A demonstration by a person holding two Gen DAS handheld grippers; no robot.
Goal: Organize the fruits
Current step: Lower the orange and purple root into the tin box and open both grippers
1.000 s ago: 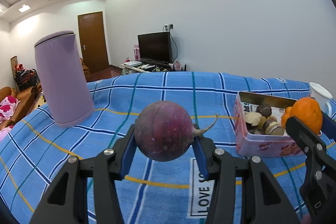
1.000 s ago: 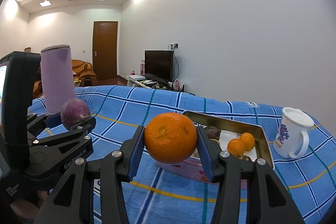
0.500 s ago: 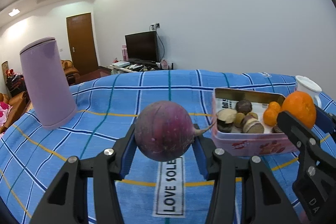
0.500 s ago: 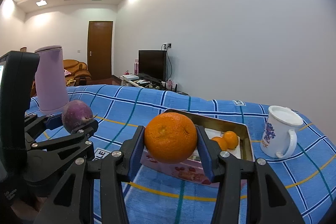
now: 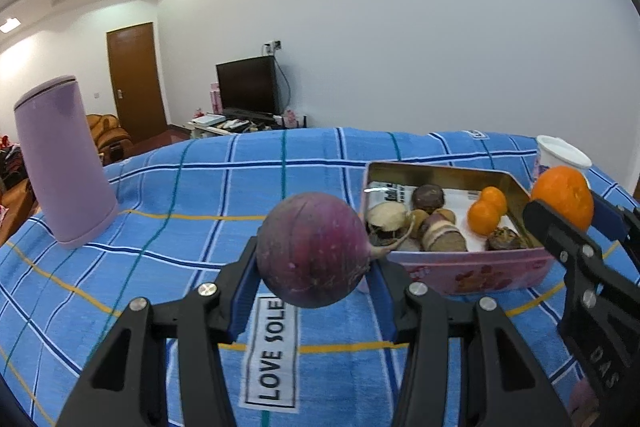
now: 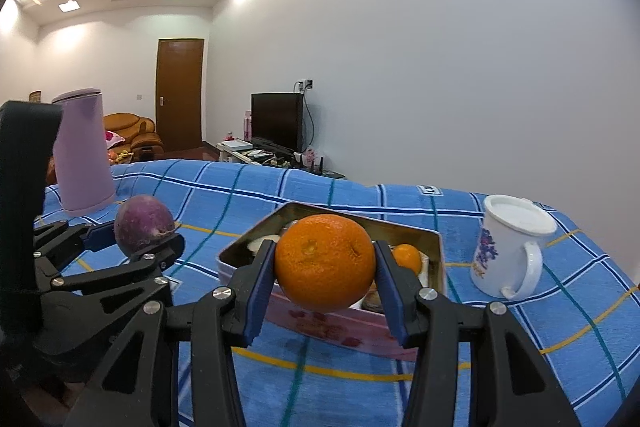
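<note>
The open pink tin on your blue checked cloth holds two small oranges at its right side and several brown and purple pieces at its left. Your left hand-held gripper is clamped on a round purple radish, held above the cloth just left of the tin, root tail pointing right toward it. Your right hand-held gripper is clamped on a large orange in front of the tin, with a white mug to the right.

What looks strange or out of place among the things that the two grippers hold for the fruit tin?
The left gripper holds a purple radish with a thin root tail, a vegetable rather than a fruit. The right gripper holds an orange. The pink tin looks upright, and nothing appears spilled.
</note>
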